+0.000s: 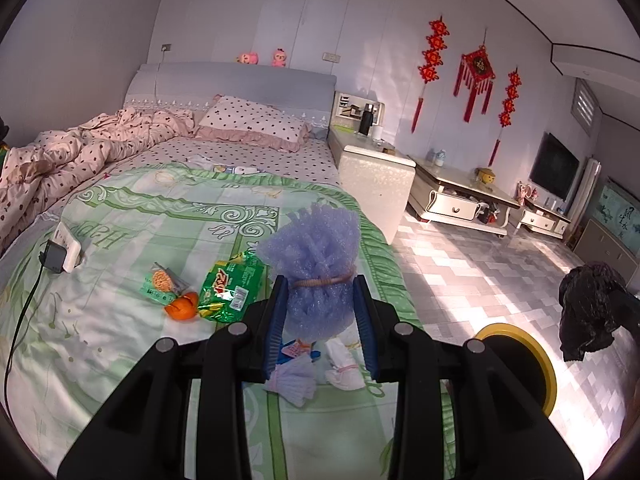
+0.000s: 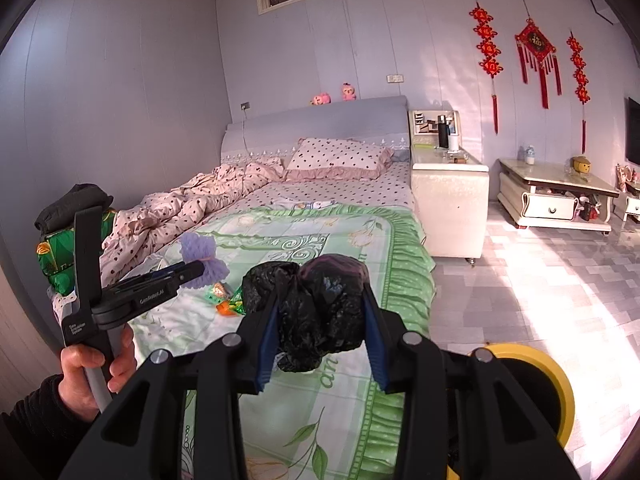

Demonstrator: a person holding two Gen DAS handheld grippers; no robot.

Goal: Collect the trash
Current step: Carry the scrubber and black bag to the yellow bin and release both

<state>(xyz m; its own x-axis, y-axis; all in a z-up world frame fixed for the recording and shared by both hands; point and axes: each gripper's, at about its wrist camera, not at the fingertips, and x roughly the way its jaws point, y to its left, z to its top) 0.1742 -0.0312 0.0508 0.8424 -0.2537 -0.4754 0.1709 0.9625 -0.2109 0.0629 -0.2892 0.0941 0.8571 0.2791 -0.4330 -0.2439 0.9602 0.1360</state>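
Gripping a purple foam fruit net (image 1: 316, 264), the left tongs (image 1: 320, 320) hover over the bed (image 1: 120, 320); the right tongs (image 2: 320, 328) clench a black trash bag (image 2: 316, 308).

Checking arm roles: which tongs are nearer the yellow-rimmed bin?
Right, as far as the views show. The right tongs, holding the black bag, hang beside the bin; the left tongs, holding purple foam, are farther over the bed.

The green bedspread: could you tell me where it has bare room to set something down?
Bare patches on the green bedspread: between the charger and the orange peel, and near the pillow. Crowded around the green wrapper and under the left tongs.
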